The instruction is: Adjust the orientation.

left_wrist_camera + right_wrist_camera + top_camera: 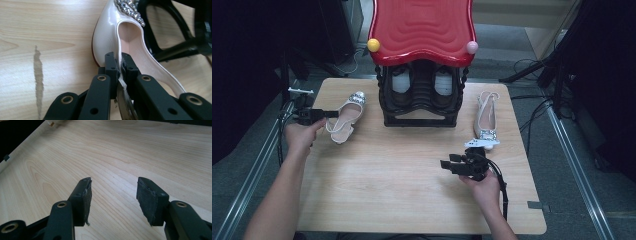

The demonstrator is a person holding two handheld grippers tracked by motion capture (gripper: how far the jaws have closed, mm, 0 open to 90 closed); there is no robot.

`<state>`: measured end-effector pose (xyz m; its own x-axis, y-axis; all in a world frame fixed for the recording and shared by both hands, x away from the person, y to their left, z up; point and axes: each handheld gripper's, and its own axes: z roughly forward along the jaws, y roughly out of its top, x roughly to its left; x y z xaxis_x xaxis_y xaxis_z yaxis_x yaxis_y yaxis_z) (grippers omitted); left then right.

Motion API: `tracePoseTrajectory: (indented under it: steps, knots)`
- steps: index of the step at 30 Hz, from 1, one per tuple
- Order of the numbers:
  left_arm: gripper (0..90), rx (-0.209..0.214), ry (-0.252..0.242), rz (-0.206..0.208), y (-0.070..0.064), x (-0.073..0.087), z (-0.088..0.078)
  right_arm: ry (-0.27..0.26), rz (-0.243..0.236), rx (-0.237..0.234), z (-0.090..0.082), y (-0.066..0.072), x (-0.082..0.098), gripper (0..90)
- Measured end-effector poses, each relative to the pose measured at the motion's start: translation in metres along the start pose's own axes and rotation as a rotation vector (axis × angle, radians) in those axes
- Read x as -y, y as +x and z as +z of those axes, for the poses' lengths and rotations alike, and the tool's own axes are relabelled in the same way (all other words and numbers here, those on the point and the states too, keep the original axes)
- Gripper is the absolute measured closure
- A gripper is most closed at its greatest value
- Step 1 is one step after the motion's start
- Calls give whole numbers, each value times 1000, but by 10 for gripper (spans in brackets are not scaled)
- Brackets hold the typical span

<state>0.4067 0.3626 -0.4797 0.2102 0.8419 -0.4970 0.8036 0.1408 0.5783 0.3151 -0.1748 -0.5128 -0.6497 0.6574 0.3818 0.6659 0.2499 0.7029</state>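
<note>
A white slingback shoe (pixel 346 116) with a rhinestone buckle lies on the left of the wooden table (pixel 402 190), toe pointing away from me. My left gripper (pixel 331 114) reaches it from the left. In the left gripper view the gripper (pixel 119 60) is shut on the thin side rim of the shoe (pixel 107 32), one pad inside and one outside. A matching shoe (pixel 486 116) lies at the right, toe toward me. My right gripper (pixel 444 164) hovers in front of it, pointing left. Its jaws (pixel 113 186) stand open over bare wood with nothing between them.
A black shoe rack (pixel 421 100) with a red wavy top (pixel 422 27) stands at the table's back middle, with pale shoes on its shelf. A yellow ball (pixel 373 45) and a pink ball (pixel 472 47) sit on the top's front corners. Cables trail on the floor at right.
</note>
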Motion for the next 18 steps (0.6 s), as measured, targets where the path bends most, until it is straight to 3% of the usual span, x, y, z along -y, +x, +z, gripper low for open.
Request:
tracePoseTrajectory:
  steps: [4, 7, 15, 18]
  knots:
    - [863, 33, 10, -2, -3, 10, -7, -3, -6, -15, 5, 1, -3, 469]
    - [863, 34, 10, 10, -7, 19, -11, -8, -7, -24, 7, 3, -5, 469]
    - [863, 86, 17, 34, -26, 45, -21, 0, -20, -25, 13, 0, -15, 469]
    - [862, 104, 14, 42, -32, 54, -26, -12, -3, -26, 14, -4, -17, 470]
